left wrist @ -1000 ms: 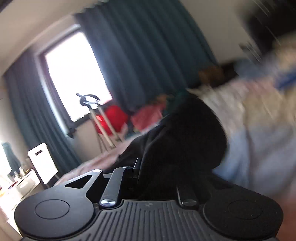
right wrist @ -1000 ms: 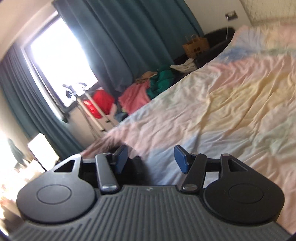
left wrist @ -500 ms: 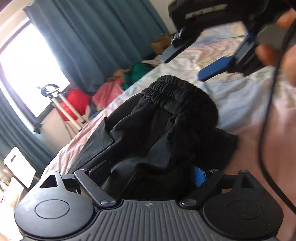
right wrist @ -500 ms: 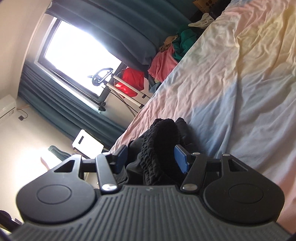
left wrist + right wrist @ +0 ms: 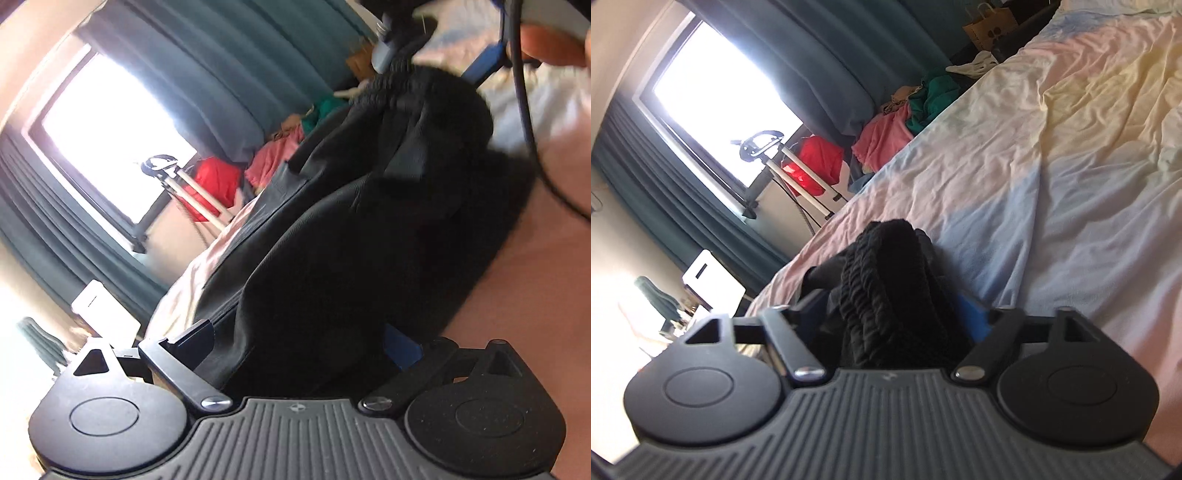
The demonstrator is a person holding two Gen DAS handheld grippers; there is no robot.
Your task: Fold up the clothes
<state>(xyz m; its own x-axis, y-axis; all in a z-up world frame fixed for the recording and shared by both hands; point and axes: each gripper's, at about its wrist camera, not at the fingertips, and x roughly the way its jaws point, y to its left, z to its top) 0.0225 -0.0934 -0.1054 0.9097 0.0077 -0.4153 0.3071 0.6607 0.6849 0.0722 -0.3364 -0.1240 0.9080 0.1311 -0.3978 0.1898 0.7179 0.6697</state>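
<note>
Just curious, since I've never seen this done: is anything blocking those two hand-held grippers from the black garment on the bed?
Nothing visible. The black garment already lies between the opening jaws of both the left hand-held gripper and the right hand-held gripper.

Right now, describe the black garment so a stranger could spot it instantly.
Find the pastel bed sheet filling the room. Near its window-side edge lies the black garment, bunched, with a ribbed elastic waistband. It is the only dark item; the clothes piled beyond the bed are pink, red and green.

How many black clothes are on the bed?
1. The black garment lies bunched on the pastel bedsheet, its ribbed waistband between the right gripper's opening jaws. More could hide underneath.
</note>
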